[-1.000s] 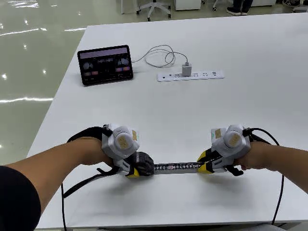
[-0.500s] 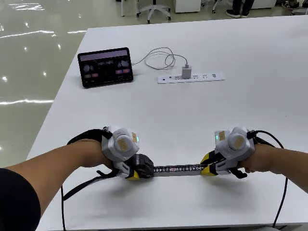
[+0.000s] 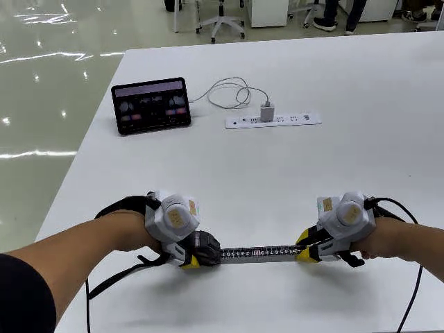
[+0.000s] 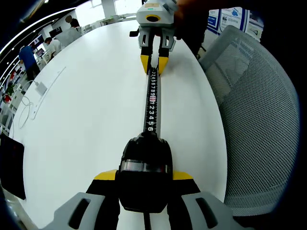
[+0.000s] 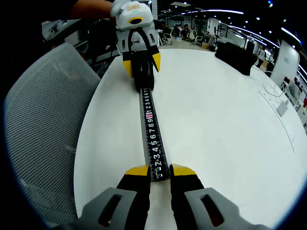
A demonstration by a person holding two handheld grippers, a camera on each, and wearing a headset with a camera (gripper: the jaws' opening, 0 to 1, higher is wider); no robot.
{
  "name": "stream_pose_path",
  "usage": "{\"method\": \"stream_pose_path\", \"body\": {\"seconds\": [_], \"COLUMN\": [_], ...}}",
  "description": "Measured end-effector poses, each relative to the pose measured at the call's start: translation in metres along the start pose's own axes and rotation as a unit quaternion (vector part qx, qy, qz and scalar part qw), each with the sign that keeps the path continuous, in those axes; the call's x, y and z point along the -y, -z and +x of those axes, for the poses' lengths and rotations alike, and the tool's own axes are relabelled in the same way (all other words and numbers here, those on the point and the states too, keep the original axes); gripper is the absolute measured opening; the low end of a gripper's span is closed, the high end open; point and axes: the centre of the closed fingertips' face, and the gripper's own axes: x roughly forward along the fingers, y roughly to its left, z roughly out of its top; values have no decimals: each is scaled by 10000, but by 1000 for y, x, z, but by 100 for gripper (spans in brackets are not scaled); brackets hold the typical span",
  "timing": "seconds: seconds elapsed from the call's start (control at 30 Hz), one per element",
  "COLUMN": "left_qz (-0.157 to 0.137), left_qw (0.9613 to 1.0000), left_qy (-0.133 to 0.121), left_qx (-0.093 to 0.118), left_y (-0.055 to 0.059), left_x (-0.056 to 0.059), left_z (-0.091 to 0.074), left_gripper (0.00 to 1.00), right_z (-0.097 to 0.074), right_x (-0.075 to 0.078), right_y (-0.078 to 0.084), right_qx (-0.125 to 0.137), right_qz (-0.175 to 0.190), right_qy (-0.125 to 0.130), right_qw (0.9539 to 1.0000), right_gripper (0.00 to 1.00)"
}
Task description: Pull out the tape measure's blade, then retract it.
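Observation:
The black tape measure case [image 3: 205, 248] rests on the white table [image 3: 277, 166] near its front edge, and my left gripper [image 3: 191, 258] is shut on the case [image 4: 144, 177]. Its marked blade [image 3: 260, 252] runs flat along the table to the right. My right gripper [image 3: 302, 247] is shut on the blade's end [image 5: 159, 173]. In the right gripper view the blade [image 5: 150, 128] leads back to the case [image 5: 141, 67] in the left gripper [image 5: 142, 63]. In the left gripper view the blade [image 4: 151, 100] stretches to the right gripper [image 4: 153, 63].
A dark tablet [image 3: 150, 104] stands at the back left. A white power strip [image 3: 273, 119] with a plugged charger and coiled cable [image 3: 225, 93] lies behind centre. A grey mesh chair [image 4: 259, 129] sits at the table's front edge. Cables trail from both grippers.
My right gripper has moved further right with the blade's end, so more of the blade shows between the grippers. The left gripper and case have stayed in place.

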Motion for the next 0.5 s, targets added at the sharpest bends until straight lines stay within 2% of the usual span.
{"method": "stream_pose_path", "body": {"seconds": [0.5], "left_qz": [2], "left_qw": [10000], "left_qy": [2], "left_qx": [4], "left_y": [0], "left_x": [0], "left_z": [1], "left_gripper": [34], "right_z": [-10], "right_x": [2], "right_y": [11], "right_qx": [-21], "right_qz": [62], "right_qy": [60], "right_qw": [10000], "right_gripper": [11]}}
